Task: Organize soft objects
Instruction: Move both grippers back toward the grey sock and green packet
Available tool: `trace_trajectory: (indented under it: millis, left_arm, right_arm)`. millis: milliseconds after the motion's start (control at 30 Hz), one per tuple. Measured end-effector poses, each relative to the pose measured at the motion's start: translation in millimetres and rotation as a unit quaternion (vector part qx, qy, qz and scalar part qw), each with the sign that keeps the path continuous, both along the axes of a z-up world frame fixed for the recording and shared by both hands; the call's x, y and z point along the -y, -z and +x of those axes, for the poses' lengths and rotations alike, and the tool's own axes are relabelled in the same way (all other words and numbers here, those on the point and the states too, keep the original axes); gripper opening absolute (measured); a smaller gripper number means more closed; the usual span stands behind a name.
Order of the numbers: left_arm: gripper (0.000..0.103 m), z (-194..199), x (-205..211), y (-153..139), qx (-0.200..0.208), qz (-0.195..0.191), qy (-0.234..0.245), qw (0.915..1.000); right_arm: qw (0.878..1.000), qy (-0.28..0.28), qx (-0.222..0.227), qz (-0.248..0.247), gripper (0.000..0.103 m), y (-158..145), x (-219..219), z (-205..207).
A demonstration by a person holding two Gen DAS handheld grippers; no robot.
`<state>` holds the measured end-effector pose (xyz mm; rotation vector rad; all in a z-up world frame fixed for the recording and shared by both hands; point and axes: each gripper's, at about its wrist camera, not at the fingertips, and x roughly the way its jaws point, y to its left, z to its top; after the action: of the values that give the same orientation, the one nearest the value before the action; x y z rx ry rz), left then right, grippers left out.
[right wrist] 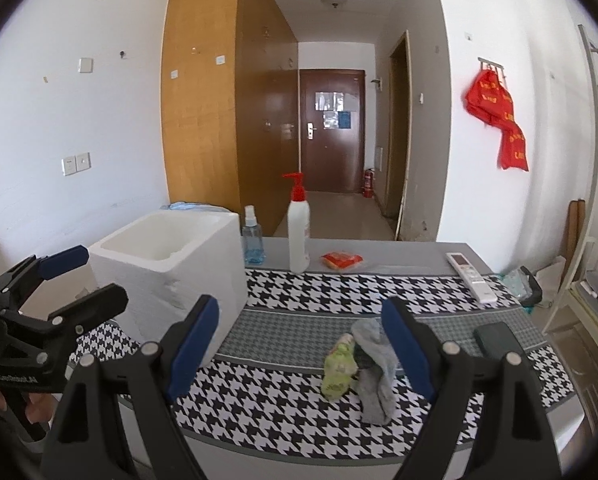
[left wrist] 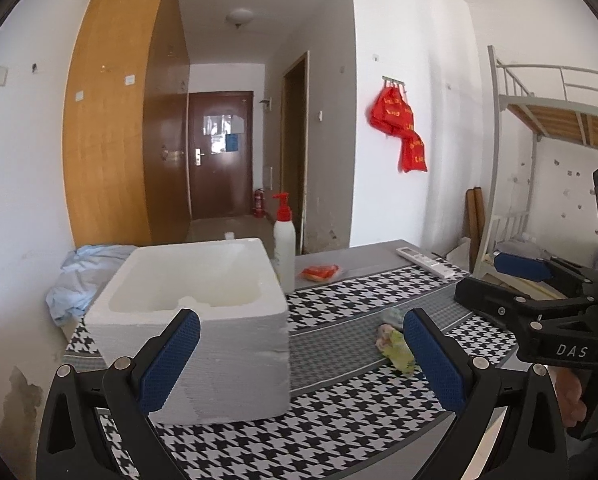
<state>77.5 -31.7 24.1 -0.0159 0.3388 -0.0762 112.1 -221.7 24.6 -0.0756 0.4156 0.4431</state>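
Observation:
A small heap of soft items lies on the houndstooth table cloth (right wrist: pixel 299 292): a grey sock (right wrist: pixel 375 372) and a yellow-green patterned cloth (right wrist: pixel 339 368). The cloth also shows in the left wrist view (left wrist: pixel 397 346). A white foam box (left wrist: pixel 195 320) stands open and looks empty on the table's left; it also shows in the right wrist view (right wrist: pixel 171 264). My left gripper (left wrist: pixel 301 354) is open and empty, just in front of the box. My right gripper (right wrist: pixel 299 344) is open and empty, hovering before the heap. Each gripper shows in the other's view.
A white pump bottle (right wrist: pixel 298 228), a blue spray bottle (right wrist: pixel 252 240), a red packet (right wrist: pixel 341 261) and a white remote (right wrist: pixel 471 277) lie at the table's back. A dark case (right wrist: pixel 499 340) sits at the right. A blue cloth (left wrist: pixel 75 280) lies behind the box.

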Motion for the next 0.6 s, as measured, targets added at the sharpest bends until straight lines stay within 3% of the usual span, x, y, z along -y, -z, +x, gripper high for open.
trace_trajectory:
  millis: [600]
  left_arm:
    - [0.102, 14.9, 22.7, 13.5, -0.019, -0.007, 0.036, 0.9991]
  right_arm:
    - [0.999, 0.048, -0.024, 0.002, 0.087, 15.5, 34.8, 7.0]
